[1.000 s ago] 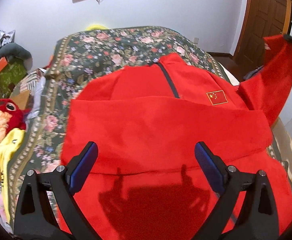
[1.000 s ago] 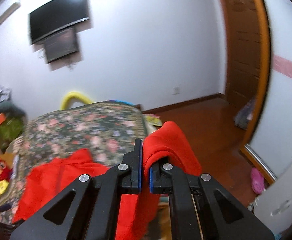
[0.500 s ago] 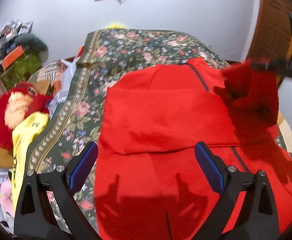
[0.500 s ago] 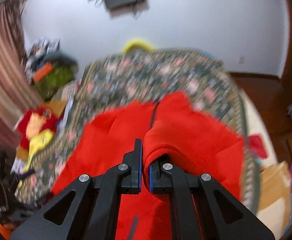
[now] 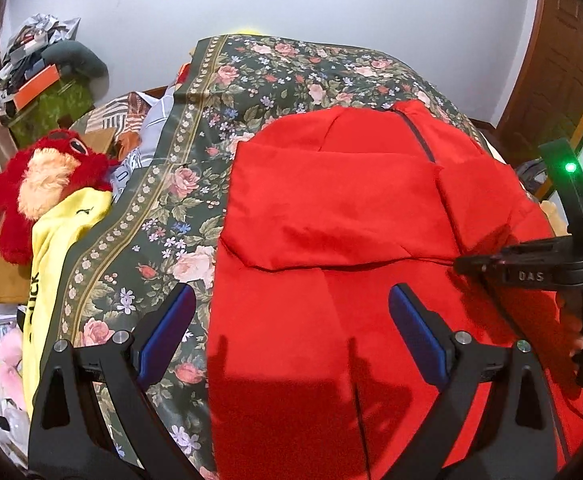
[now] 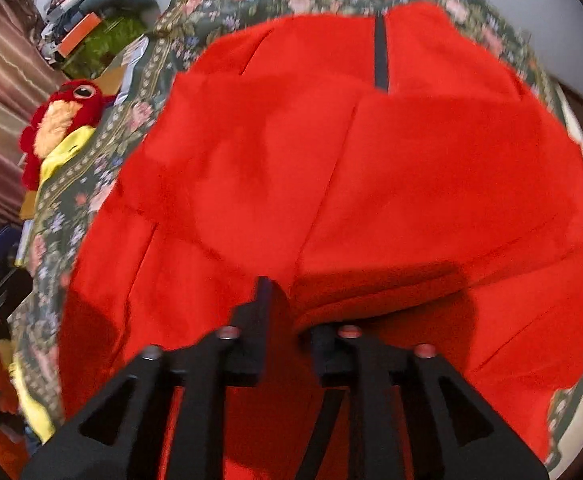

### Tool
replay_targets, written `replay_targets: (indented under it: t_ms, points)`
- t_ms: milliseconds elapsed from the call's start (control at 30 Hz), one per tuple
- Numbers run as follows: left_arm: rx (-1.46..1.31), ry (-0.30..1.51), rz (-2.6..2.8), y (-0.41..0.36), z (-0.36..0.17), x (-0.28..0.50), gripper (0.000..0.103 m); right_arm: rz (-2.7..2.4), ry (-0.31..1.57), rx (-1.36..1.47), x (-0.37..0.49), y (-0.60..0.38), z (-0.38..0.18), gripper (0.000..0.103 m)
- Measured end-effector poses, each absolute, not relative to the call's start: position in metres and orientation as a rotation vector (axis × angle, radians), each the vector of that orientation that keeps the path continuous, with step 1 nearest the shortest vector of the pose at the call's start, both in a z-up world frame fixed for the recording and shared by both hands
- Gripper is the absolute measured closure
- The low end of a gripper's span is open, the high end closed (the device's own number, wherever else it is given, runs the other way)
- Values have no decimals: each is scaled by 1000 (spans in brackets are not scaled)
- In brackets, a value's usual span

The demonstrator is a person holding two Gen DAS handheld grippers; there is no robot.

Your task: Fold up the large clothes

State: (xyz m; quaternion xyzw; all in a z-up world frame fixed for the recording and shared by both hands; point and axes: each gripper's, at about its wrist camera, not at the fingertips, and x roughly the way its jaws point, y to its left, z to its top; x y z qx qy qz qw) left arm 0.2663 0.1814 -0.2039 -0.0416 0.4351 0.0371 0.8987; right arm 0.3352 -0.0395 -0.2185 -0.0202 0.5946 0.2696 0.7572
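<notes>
Left wrist view: red jacket (image 5: 331,240) spread flat on the floral bedspread (image 5: 251,80), dark zip running up toward the collar at the far end, both sleeves folded across the chest and meeting near the middle. Left gripper (image 5: 287,332) hung above the jacket's lower half, jaws wide apart, blue pads bare, nothing between them, shadow cast on the red cloth below. Right gripper (image 5: 467,266) seen from the side at the jacket's near-right edge, tip low against the folded right sleeve, a green light glowing on its stem. Red plush toy (image 5: 47,184) and yellow cloth (image 5: 63,240) off the bedspread's left edge, beyond the jacket. Right wrist view, somewhat blurred: jacket (image 6: 351,180) filled most of the frame, zip at the top, floral bedspread (image 6: 231,0) showing around it. Right gripper (image 6: 287,320) pointed steeply down at the jacket, jaws parting, a narrow gap open; the sleeve's folded edge lay between them, though contact with the pads could not be made out. Plush toy (image 6: 67,116) again to the jacket's left.
</notes>
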Motion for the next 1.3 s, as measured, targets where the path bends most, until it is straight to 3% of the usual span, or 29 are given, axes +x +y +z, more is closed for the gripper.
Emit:
replay_targets:
  t_ms: [100, 467, 733, 900, 1167, 1233, 1300]
  points:
    - [-69, 899, 66, 169, -197, 270, 5, 616, 1326, -11, 329, -51, -212, 53]
    - [71, 840, -66, 73, -161, 312, 5, 494, 1101, 102, 321, -163, -154, 48]
    - [220, 875, -223, -26, -183, 370, 6, 310, 1034, 83, 326, -239, -159, 47]
    - [277, 950, -286, -72, -213, 403, 20, 284, 1081, 116, 336, -263, -177, 47]
    - [367, 1038, -291, -115, -263, 442, 26, 288, 1092, 144, 343, -281, -192, 47]
    - [334, 1031, -282, -114, -268, 449, 31, 289, 1096, 150, 343, -283, -195, 47]
    - [294, 1036, -293, -111, -267, 454, 46, 290, 1097, 157, 343, -282, -196, 47]
